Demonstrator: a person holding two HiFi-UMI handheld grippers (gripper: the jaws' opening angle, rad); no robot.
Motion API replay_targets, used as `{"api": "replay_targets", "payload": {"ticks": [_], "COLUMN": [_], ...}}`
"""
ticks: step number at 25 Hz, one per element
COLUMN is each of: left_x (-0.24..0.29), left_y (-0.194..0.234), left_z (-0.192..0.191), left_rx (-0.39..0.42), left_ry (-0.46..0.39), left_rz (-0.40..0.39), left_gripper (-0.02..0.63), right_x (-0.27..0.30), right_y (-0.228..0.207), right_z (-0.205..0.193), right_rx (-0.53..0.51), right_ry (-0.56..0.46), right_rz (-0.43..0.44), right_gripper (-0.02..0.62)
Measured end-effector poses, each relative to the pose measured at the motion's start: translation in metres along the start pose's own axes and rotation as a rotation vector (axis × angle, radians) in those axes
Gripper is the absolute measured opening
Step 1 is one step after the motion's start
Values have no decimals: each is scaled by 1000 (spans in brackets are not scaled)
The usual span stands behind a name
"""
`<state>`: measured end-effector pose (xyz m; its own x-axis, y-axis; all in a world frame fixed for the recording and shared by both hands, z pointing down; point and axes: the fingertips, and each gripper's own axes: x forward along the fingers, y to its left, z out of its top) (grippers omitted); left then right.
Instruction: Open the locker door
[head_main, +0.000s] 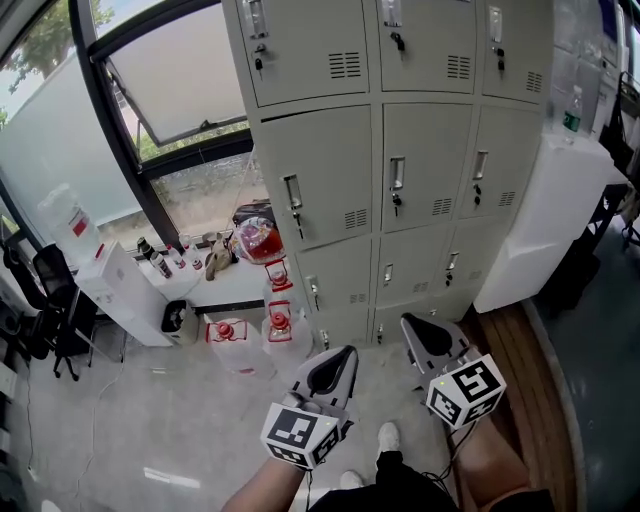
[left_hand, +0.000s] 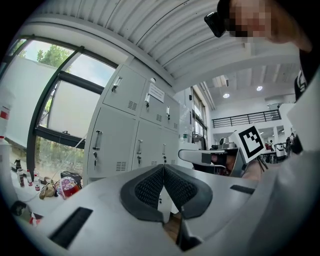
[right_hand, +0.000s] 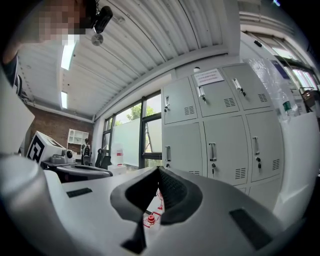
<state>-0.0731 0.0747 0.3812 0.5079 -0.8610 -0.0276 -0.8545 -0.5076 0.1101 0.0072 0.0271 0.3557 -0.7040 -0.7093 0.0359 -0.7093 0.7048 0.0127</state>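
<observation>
At the bottom centre of the head view, your left gripper (head_main: 338, 362) and right gripper (head_main: 420, 330) sit side by side, a little apart, both pointing up the frame toward the lockers (head_main: 400, 150). Your left claw is closed: in the left gripper view its ribbed pads (left_hand: 149, 189) meet at the tips with nothing between them. Your right claw is closed as well, and in the right gripper view its pads (right_hand: 172, 191) touch tip to tip and hold nothing.

Filling the upper centre of the head view, the locker doors (head_main: 315, 175) stand in three columns, each with an upright handle (head_main: 293, 205). They are well apart from both of your grippers, and neither claw touches a door or a handle. Left of the lockers' foot, red-capped jugs (head_main: 280, 328) stand on the floor (head_main: 150, 410). A window (head_main: 170, 80) takes the upper left of the frame, and a white cabinet (head_main: 545, 220) stands just beside the lockers at the right.
</observation>
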Motion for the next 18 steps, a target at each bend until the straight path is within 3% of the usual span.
{"api": "replay_targets", "payload": {"ticks": [18], "left_x": [116], "left_y": [36], "left_z": [-8], "left_rx": [-11], "left_ry": [30], "left_rz": [51], "left_gripper": [17], "right_x": [82], "right_y": [-105], "right_z": [0], "right_rx": [22], "right_ry": [1], "right_rz": [62], "right_gripper": [54]}}
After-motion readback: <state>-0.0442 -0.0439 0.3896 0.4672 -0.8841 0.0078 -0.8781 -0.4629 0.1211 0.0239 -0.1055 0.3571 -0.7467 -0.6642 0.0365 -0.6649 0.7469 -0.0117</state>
